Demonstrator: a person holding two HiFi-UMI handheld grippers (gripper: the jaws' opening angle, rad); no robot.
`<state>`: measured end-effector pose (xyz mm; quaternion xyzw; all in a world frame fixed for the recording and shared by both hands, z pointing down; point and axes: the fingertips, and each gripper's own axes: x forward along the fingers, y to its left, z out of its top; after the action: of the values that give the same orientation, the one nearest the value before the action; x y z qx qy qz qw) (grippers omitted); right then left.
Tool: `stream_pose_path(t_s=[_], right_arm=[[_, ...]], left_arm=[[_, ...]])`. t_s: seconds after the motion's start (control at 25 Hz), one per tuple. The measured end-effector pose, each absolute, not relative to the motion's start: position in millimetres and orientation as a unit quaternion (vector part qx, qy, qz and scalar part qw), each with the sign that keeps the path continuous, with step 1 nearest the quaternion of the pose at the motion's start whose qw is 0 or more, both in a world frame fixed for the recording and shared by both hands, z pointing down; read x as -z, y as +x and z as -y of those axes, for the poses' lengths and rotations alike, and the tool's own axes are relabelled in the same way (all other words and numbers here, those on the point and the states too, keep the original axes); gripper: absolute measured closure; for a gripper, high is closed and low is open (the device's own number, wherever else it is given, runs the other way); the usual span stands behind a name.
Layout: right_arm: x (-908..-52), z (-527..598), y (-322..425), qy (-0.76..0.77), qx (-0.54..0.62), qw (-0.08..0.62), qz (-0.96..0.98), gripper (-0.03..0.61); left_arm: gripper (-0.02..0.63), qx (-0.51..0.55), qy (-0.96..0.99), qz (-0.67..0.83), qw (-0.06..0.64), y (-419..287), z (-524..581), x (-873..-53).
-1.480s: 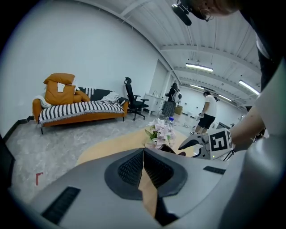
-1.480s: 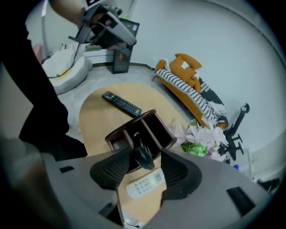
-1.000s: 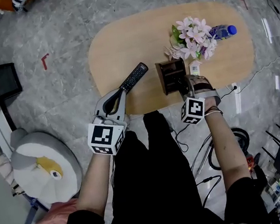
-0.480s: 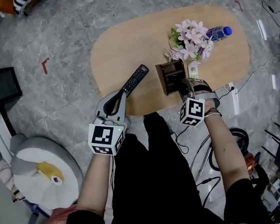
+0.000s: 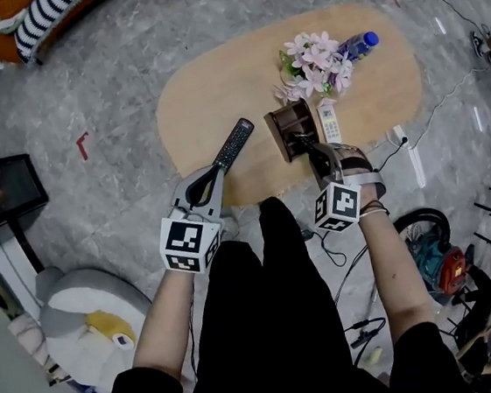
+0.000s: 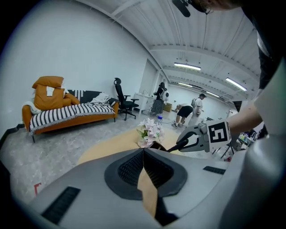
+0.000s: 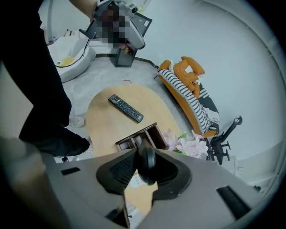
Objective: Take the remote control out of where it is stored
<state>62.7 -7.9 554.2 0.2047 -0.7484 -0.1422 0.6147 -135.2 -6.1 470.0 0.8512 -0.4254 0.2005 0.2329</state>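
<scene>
Holding the remote at its holder

The right gripper (image 5: 315,151) has just been closing its jaws, which now pinch the end of a slim dark remote control (image 7: 146,163) over the brown holder (image 5: 291,129) by the table's (image 5: 207,90) near edge. The left gripper (image 6: 143,156) is fully closed and empty. The remote is probably light, rigid and smooth. An end pinch may let it swing, so mid-body seems safer.

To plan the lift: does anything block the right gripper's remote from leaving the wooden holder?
Nothing visible does. The right gripper has just closed on the remote over the wooden holder; the flowers stand beyond it.
</scene>
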Motion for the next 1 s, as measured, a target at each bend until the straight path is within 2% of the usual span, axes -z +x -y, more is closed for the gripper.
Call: stream_pose_path(t_s=[0.44, 1.0], right_arm=[[-503.3, -21.4, 112.5, 0.354, 0.104, 0.589, 0.719, 0.474], [-522.8, -21.0, 208.4, 0.430, 0.045, 0.562, 0.705, 0.474]], left_arm=[[0.606, -0.213, 0.903, 0.325, 0.183, -78.3, 1.7, -447.3], [0.607, -0.226, 0.910, 0.299, 0.178, 9.2, 27.6, -458.6]])
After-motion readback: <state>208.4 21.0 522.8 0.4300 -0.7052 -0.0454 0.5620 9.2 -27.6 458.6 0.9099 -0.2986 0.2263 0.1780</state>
